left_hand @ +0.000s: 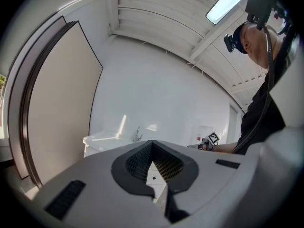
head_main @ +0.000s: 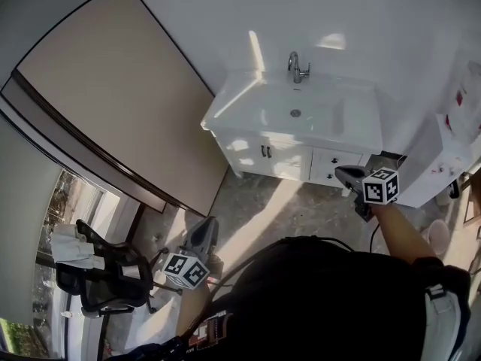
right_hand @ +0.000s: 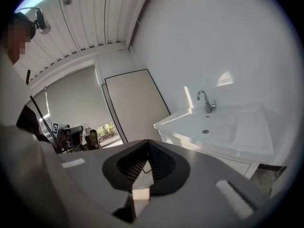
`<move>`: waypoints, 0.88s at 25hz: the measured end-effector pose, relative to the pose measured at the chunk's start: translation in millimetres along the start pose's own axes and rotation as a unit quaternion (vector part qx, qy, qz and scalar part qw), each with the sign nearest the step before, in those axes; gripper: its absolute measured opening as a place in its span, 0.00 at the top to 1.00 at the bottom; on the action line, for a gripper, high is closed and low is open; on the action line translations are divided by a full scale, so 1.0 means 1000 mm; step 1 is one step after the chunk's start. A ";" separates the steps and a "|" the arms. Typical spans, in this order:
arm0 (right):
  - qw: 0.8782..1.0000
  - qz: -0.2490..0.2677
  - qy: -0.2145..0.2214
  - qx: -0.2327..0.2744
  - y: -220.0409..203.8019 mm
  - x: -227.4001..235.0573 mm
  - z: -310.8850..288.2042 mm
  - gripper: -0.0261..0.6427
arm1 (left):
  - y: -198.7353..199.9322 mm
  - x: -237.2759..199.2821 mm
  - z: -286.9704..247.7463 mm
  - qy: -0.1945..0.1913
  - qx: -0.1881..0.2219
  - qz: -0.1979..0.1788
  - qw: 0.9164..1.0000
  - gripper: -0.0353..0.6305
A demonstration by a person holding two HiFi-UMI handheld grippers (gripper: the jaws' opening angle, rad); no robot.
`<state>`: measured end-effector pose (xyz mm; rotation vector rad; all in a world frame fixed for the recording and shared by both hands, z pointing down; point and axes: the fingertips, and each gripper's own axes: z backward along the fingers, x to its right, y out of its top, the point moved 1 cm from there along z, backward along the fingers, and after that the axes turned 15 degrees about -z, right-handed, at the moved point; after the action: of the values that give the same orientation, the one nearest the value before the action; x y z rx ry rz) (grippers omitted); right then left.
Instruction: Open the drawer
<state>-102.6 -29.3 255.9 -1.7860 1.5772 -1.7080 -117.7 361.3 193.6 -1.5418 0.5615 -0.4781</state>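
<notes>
Drawer [head_main: 331, 167], just one, sat closed under the single sink [head_main: 353, 130] with its one faucet [head_main: 296, 67], while my left gripper [head_main: 206, 226] and right gripper [head_main: 343, 172] both had jaws pressed together, empty.

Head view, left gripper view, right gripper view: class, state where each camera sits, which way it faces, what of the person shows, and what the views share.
Head view: on the person's head, facing steeply down at the sink; shows the torso, left gripper and right gripper.
Left gripper view: on the left gripper, facing level toward the white wall; shows an arm.
Right gripper view: on the right gripper, facing the sink; shows dark clothing at left.
Shared: all three see the sink and its faucet.
</notes>
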 end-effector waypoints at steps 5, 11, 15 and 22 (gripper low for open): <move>1.000 -0.005 0.003 -0.021 -0.004 -0.014 -0.053 0.96 | -0.001 -0.054 0.010 0.013 -0.004 0.007 1.000 0.96; 0.999 -0.004 0.016 -0.041 0.017 -0.005 -0.112 0.96 | -0.002 -0.100 -0.006 0.034 -0.002 0.016 0.999 0.96; 0.998 -0.005 0.038 -0.050 0.044 0.011 -0.158 0.96 | -0.003 -0.126 -0.041 0.043 -0.016 0.015 0.999 0.96; 0.995 -0.008 0.067 -0.073 0.116 0.072 -0.243 0.96 | 0.012 -0.169 -0.152 0.051 -0.022 0.009 0.998 0.96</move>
<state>-379.5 -12.1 286.3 -1.7882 1.7899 -1.7955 -345.3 344.8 195.7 -1.5591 0.6677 -0.5369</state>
